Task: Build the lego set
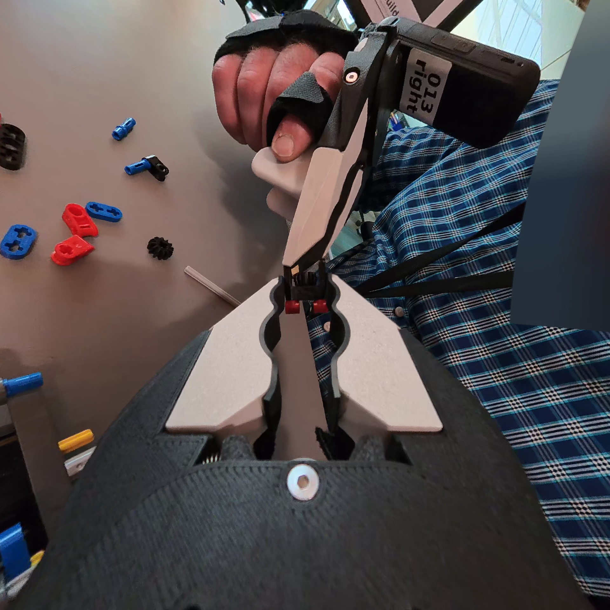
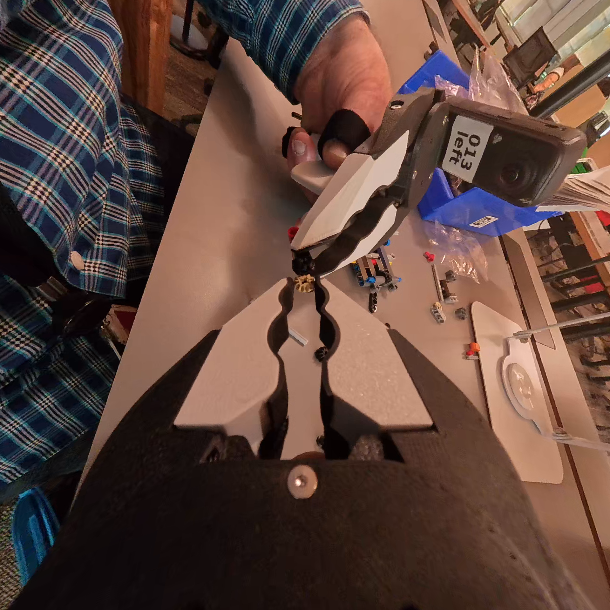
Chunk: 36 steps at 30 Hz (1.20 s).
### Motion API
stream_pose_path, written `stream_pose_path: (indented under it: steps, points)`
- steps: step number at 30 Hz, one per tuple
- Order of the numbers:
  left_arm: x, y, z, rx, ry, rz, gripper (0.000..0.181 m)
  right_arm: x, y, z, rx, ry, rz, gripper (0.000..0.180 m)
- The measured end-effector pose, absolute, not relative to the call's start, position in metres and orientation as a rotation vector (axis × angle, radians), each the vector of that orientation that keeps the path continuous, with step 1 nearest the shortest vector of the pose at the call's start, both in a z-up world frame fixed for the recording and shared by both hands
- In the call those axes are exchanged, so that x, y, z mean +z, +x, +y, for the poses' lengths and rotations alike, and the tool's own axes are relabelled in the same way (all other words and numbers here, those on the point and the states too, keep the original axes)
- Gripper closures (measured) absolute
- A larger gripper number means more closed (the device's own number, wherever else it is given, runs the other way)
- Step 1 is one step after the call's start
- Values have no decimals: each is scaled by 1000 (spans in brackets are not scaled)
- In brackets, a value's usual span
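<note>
My left gripper (image 1: 305, 292) is shut on a small black assembly (image 1: 305, 291) with two red pins (image 1: 292, 306) sticking out toward the camera. It is held in the air over the table edge. My right gripper (image 2: 303, 286) is shut on a tan gear (image 2: 303, 284). In the right wrist view the gear sits right against the black assembly (image 2: 302, 262), which the left gripper (image 2: 303, 255) holds from above. In the left wrist view the right gripper (image 1: 305, 269) comes down from above and its tips meet the assembly's far side.
Loose parts lie on the grey table (image 1: 99, 313): blue pins (image 1: 123, 128), red pieces (image 1: 79, 219), blue links (image 1: 104, 211), a black gear (image 1: 160, 247), a white rod (image 1: 211, 285). A part-built model (image 2: 376, 270), a blue bin (image 2: 462, 198) and a white board (image 2: 495, 412) lie farther right. Left and right tips are no more than a few centimetres apart.
</note>
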<state>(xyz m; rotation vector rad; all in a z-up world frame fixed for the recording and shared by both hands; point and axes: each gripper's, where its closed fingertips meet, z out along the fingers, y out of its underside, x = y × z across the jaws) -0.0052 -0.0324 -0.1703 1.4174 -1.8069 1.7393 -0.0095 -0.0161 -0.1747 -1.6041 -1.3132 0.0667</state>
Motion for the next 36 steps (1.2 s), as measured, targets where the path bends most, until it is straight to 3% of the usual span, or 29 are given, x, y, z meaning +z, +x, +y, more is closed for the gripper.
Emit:
stream_pose_path:
  steps: [20, 36]
  points:
    - [-174, -7, -41, 1680, 1371, -1844, 158, -183, -9, -24, 330, -1675, -1370, 170]
    - [-156, 5, -31, 1867, 1432, -1601, 158, -167, 2, -15, 486, -1699, -1309, 170]
